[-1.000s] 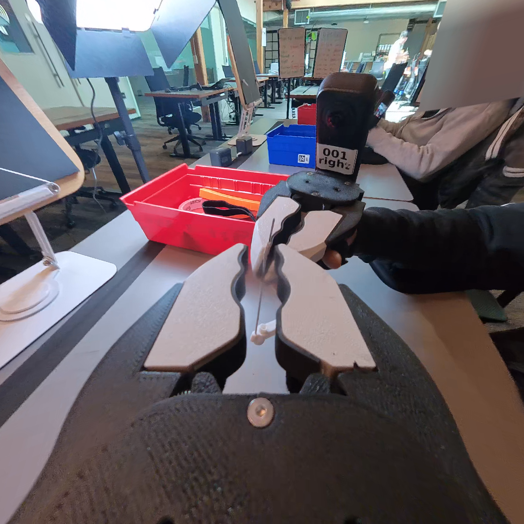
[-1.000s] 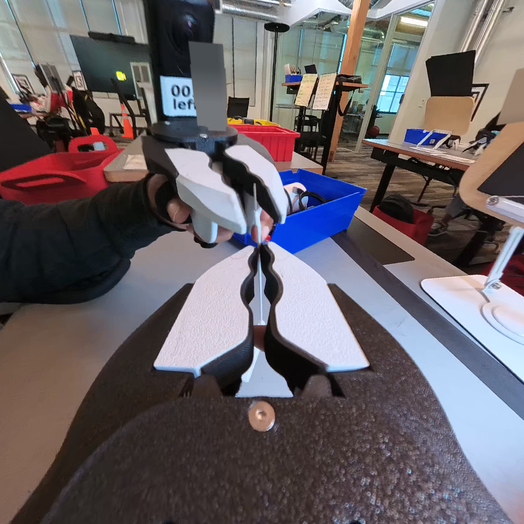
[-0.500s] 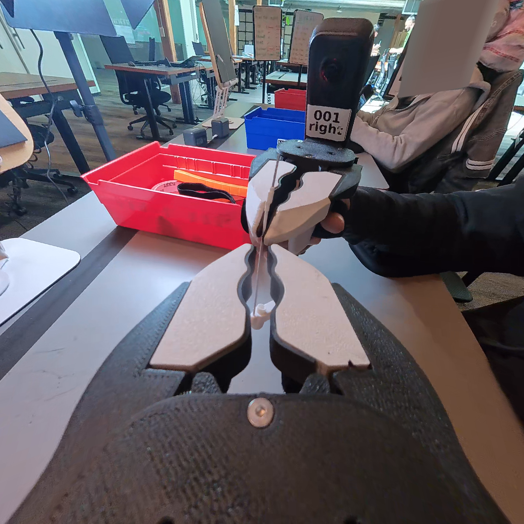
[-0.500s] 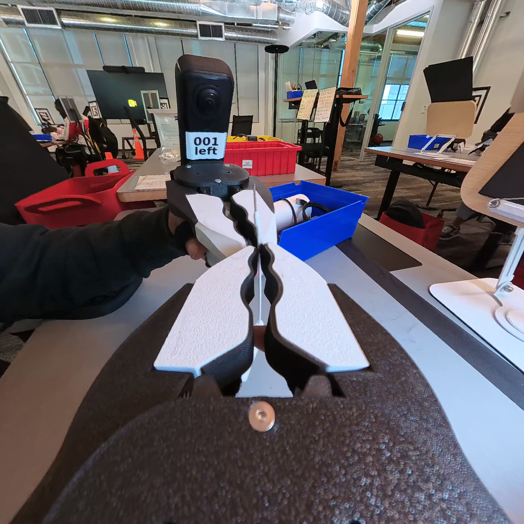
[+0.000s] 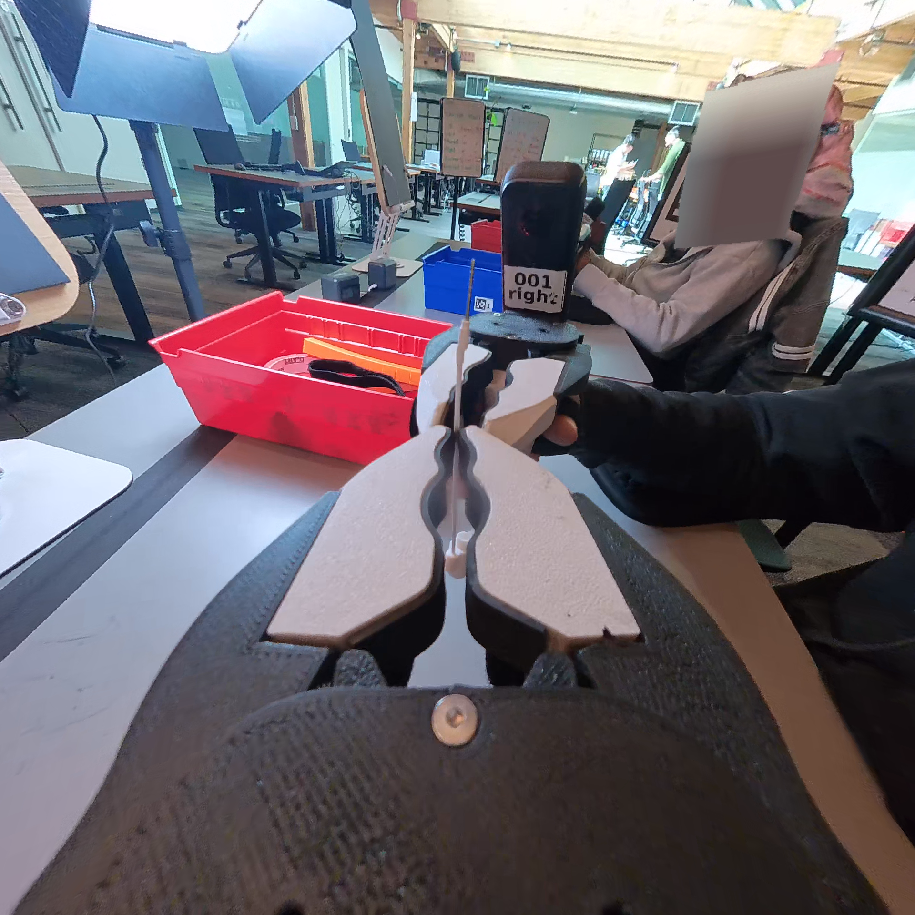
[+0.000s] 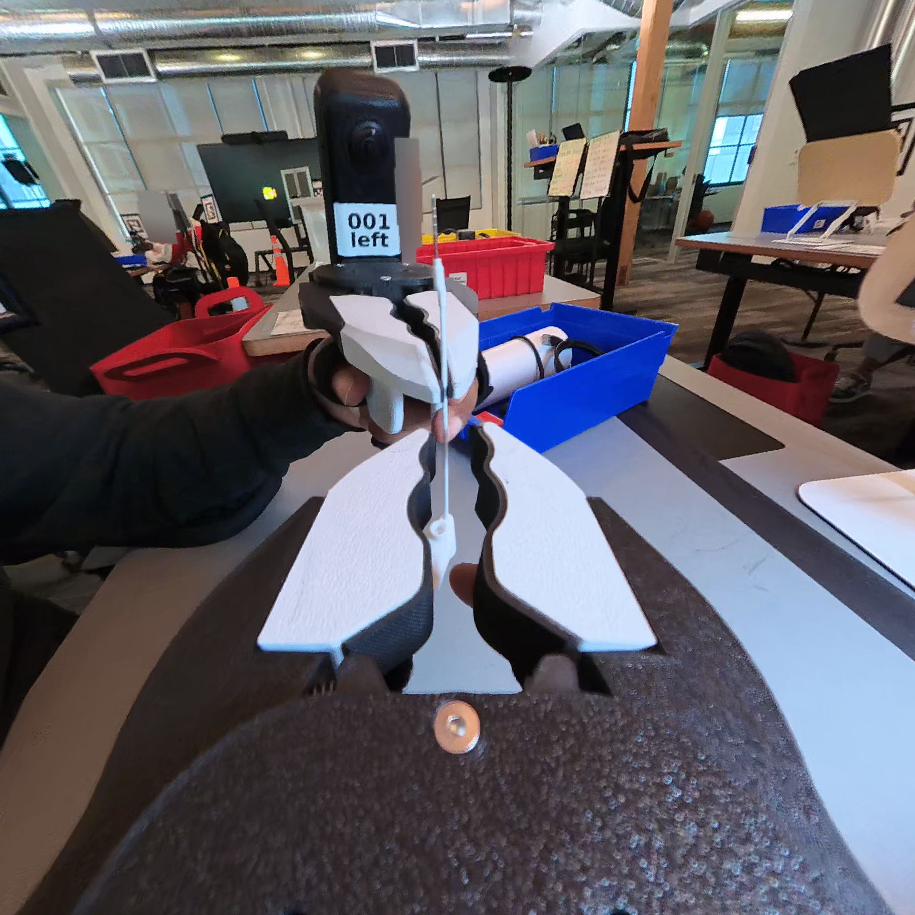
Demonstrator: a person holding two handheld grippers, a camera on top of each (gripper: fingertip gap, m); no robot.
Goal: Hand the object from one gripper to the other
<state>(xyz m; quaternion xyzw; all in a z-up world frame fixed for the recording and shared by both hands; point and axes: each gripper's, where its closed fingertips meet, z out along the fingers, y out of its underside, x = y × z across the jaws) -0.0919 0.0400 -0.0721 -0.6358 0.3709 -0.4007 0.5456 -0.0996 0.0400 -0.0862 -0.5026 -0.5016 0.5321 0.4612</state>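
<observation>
Mid-handoff. Left gripper point(image 5: 454, 445) pinched tight on the thin white stick point(image 5: 458, 396), held upright above the table point(image 5: 148, 569). Right gripper point(image 6: 448, 445) spread wide around it, no grip. Next, probably: back off cleanly, no snagging.

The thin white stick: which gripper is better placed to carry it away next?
Left, probably. The left gripper is shut on the thin white stick; the right gripper stands open around it.
</observation>
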